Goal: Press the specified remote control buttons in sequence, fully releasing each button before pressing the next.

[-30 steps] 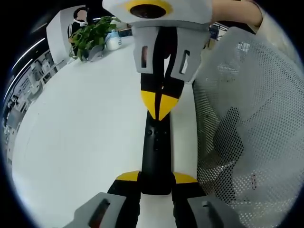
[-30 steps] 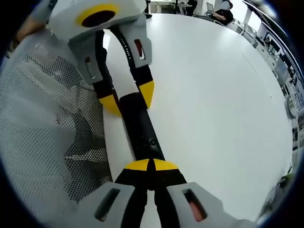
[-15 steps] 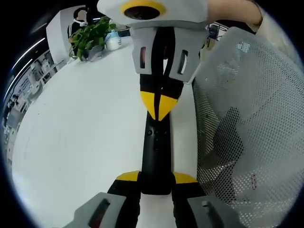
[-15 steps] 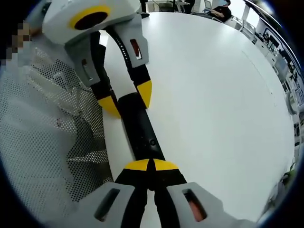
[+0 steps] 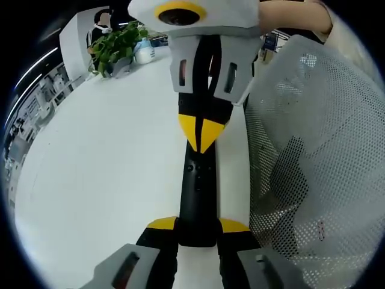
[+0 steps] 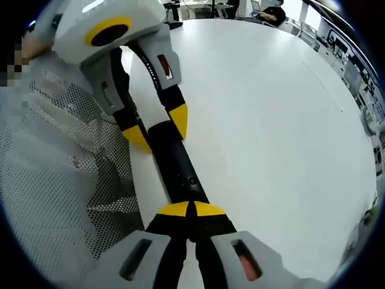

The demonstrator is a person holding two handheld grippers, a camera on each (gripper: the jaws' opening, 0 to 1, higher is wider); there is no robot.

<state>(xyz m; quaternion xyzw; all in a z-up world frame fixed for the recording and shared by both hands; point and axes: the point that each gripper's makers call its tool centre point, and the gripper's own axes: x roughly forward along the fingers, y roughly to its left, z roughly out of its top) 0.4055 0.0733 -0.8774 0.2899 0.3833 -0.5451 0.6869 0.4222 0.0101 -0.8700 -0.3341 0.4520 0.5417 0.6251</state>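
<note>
A long black remote (image 5: 197, 186) lies on the white table (image 5: 108, 156), pointing away from me. My left gripper (image 5: 197, 226) is shut on its near end, one yellow-tipped jaw on each side. My right gripper (image 5: 201, 135) comes down from above with its yellow tips shut together, resting on the remote's far upper face just beyond small round buttons (image 5: 191, 169). In the right gripper view, my right gripper (image 6: 191, 209) shows its tips meeting on the remote (image 6: 177, 165). The left gripper (image 6: 157, 128) clamps the other end.
White mesh fabric (image 5: 313, 156) covers the table's edge beside the remote, also at the left in the right gripper view (image 6: 54, 162). A potted plant (image 5: 114, 45) stands at the far end. A person's hand (image 5: 295, 15) holds the right gripper. Open white tabletop (image 6: 271, 120) stretches away.
The right gripper view has tilted a little, so the left gripper sits slightly higher and further left in it. Both grippers keep the same hold on the remote.
</note>
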